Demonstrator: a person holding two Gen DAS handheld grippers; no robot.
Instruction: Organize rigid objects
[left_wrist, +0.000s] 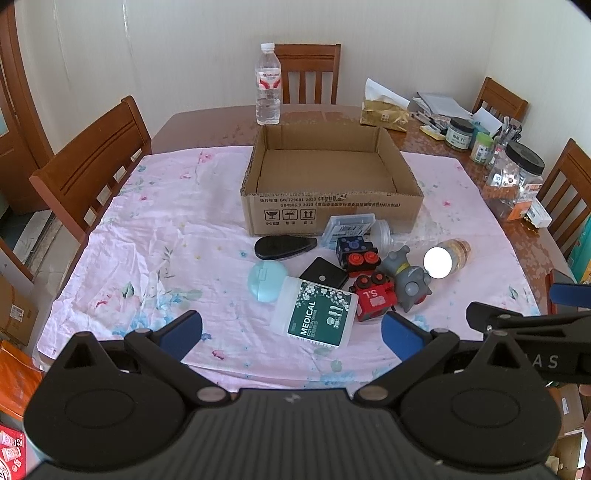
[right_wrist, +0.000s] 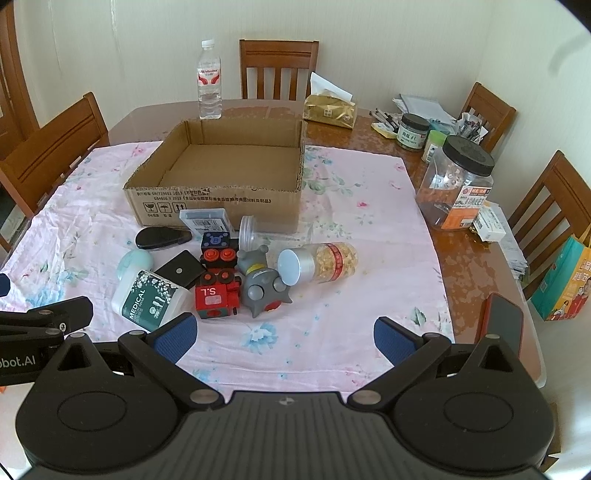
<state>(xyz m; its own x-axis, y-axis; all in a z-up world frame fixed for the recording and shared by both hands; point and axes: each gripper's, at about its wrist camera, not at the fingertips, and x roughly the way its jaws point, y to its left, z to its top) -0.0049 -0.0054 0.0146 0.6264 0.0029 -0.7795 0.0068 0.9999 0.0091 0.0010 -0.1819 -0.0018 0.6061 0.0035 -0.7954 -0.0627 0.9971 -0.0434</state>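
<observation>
Cardboard box (left_wrist: 332, 192) empty — toys, bottles, cases (left_wrist: 347, 273) heaped before it, none sorted; left gripper (left_wrist: 291, 328), right gripper (right_wrist: 284, 332) fingers spread, nothing held.

We see open pink cloth (right_wrist: 332, 343) near us, free for a claw to pass. Farther in, the toy cluster (right_wrist: 229, 280) crowds against the cardboard box (right_wrist: 221, 206); jars (right_wrist: 456, 184) block the right side of the surface.
</observation>
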